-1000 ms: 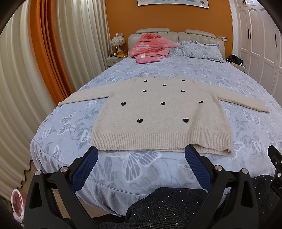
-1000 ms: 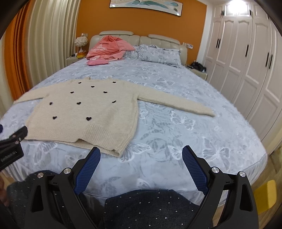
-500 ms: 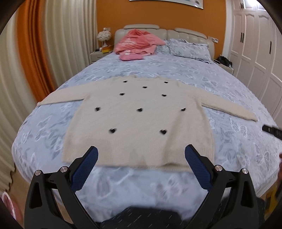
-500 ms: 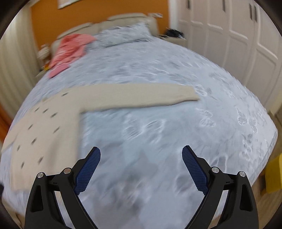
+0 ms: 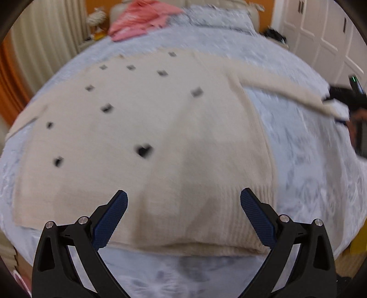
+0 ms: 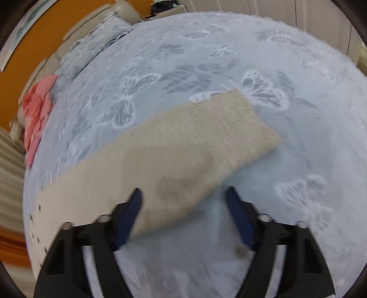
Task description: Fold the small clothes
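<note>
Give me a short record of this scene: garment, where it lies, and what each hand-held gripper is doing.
garment: beige sweater with black hearts, spread flat
surface: bed, butterfly cover
left hand-held gripper: open, over the hem
right hand-held gripper: open, over the sleeve near its cuff
also on bed: pink clothes by the headboard

Beige heart-dotted sweater (image 5: 174,128) flat; sleeves outspread

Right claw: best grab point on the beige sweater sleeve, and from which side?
Take the sleeve just behind its ribbed cuff, pinching across the near long edge. It lies flat on the bedspread with that edge facing the open right claw, so come from the near side, low, one finger sliding under.
</note>
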`<state>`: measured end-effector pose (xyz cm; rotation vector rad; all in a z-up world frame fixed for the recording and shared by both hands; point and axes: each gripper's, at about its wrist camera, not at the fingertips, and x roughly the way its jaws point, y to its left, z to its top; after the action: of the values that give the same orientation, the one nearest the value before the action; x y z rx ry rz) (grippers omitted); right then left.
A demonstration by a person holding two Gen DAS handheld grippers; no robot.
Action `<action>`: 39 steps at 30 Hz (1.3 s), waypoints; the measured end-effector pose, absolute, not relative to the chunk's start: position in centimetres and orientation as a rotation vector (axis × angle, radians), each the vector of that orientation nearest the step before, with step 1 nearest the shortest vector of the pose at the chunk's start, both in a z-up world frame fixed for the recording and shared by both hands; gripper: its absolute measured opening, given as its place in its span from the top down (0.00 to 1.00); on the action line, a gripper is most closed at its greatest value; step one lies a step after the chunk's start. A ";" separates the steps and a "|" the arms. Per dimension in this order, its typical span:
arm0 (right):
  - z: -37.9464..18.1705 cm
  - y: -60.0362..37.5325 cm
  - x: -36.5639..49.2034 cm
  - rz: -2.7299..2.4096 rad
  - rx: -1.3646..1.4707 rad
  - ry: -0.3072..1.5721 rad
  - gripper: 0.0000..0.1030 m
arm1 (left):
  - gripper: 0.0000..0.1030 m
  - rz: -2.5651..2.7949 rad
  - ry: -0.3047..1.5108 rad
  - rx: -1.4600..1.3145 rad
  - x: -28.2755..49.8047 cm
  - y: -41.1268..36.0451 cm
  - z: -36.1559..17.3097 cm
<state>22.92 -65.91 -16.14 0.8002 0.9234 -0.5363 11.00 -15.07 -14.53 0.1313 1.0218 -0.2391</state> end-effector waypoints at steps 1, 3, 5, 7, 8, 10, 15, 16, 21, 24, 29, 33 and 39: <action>-16.3 -66.0 23.5 -0.538 0.802 0.916 0.57 | 0.06 -0.247 1.039 0.132 10.9 -15.2 -15.1; -16.1 -66.3 24.9 -0.510 0.793 0.901 0.87 | 0.06 -0.255 1.072 0.139 10.6 -15.6 -16.4; -14.9 -66.1 26.0 -0.478 0.779 0.871 0.87 | 0.06 -0.259 1.052 0.150 9.9 -15.7 -16.7; -11.6 -64.8 27.0 -0.408 0.758 0.782 0.88 | 0.06 -0.274 1.044 0.159 9.6 -15.7 -16.4; -9.8 -64.0 27.7 -0.365 0.751 0.743 0.88 | 0.06 -0.281 1.048 0.151 9.6 -15.5 -16.1; -5.6 -61.5 29.4 -0.243 0.739 0.673 0.88 | 0.06 -0.295 1.051 0.122 9.5 -15.1 -15.6; 3.9 -50.1 35.3 0.085 0.580 0.593 0.88 | 0.06 -0.313 1.026 0.054 9.3 -14.3 -13.7; 5.1 -46.8 36.8 0.153 0.540 0.597 0.88 | 0.06 -0.315 1.017 0.044 9.6 -14.6 -13.6; 5.0 -31.1 42.7 0.380 0.331 0.686 0.87 | 0.06 -0.332 0.955 -0.074 10.6 -12.2 -10.2; 1.8 -24.7 44.8 0.458 0.265 0.787 0.81 | 0.06 -0.306 0.932 -0.130 12.2 -10.0 -8.6; -2.7 -22.1 44.4 0.451 0.122 0.877 0.72 | 0.06 -0.269 0.907 -0.196 16.3 -5.8 -7.9; -3.7 -30.4 39.3 0.293 0.192 0.794 0.44 | 0.05 -0.242 0.896 -0.310 22.3 -2.0 -8.1; -10.2 -41.0 35.1 0.019 0.227 0.926 0.43 | 0.05 -0.197 0.935 -0.501 34.0 0.9 -11.2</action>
<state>35.12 -41.03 -10.16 0.2275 0.9261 0.0185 33.99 0.87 -11.21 -0.5013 0.9355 -0.1974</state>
